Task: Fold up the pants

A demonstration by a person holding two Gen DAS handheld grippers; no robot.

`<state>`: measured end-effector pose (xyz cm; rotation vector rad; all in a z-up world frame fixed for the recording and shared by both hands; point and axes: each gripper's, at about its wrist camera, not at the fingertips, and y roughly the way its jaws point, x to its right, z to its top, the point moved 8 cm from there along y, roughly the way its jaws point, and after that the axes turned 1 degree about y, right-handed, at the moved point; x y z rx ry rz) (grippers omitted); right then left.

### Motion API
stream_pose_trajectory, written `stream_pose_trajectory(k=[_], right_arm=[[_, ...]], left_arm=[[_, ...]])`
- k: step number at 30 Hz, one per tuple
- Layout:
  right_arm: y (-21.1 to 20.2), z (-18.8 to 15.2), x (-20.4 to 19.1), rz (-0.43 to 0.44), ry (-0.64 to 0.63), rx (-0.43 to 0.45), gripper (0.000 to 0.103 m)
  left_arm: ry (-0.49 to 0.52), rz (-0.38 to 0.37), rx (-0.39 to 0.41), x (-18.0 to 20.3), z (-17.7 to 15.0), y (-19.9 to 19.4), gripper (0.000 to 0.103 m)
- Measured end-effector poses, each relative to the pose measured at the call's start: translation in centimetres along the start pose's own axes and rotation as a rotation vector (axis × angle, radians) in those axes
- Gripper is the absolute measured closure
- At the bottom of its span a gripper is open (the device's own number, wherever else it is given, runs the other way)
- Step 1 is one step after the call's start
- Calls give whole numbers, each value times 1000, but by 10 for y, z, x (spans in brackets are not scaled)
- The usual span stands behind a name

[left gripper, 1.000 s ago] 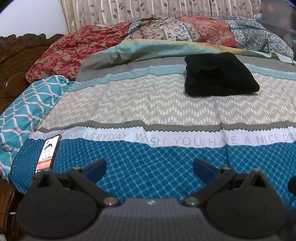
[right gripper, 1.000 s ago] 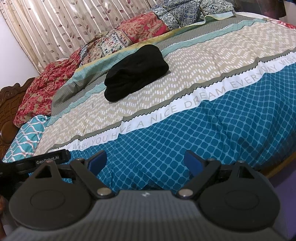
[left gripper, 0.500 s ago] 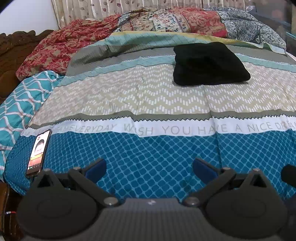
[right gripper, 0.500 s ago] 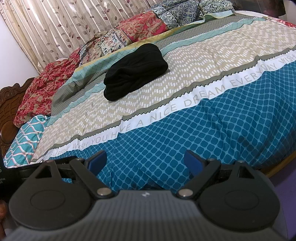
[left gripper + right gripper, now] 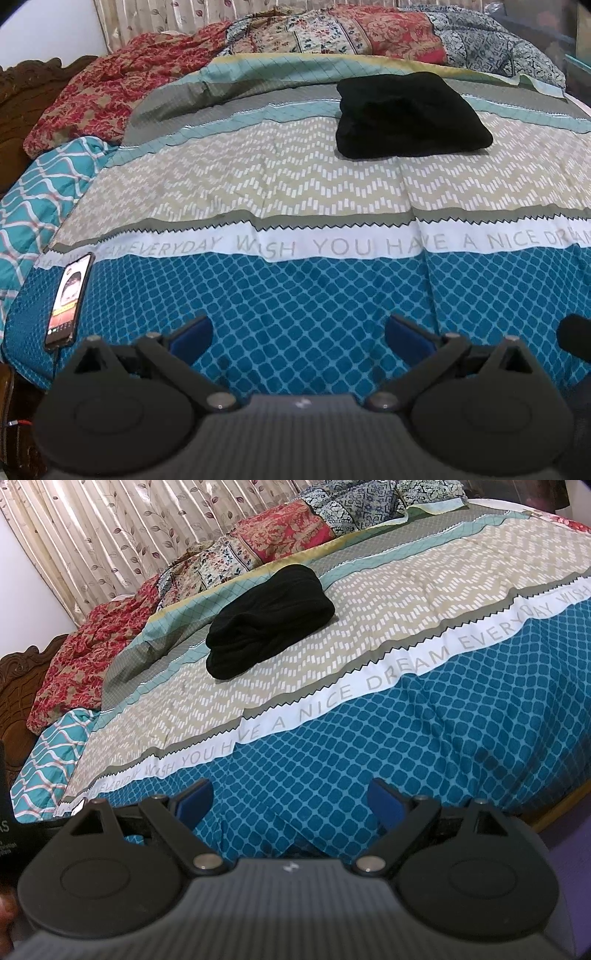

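On the bed (image 5: 295, 295) the black pants (image 5: 410, 114) lay in a folded bundle; both grippers, left (image 5: 298, 334) and right (image 5: 291, 799), were wide and empty, well back; any tidying needed gentle pinches.

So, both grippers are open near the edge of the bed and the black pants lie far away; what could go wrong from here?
1. The black pants lie bunched, far from the left gripper and the right gripper; a pinch may catch several layers instead of one edge.
2. The phone lies at the bedspread's near left corner; reaching forward or dragging cloth could knock it off.
3. The bedspread is soft and creased, so the fingers might catch it along with the pants.
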<state>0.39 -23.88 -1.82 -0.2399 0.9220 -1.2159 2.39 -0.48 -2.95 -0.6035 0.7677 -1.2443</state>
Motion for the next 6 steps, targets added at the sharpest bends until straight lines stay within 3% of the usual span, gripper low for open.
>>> stream_pose_trajectory(k=[6], right_arm=[[0,0,0,-1,-3,4,11]], left_arm=[[-11,-67,-7,6,-3,-1,0]])
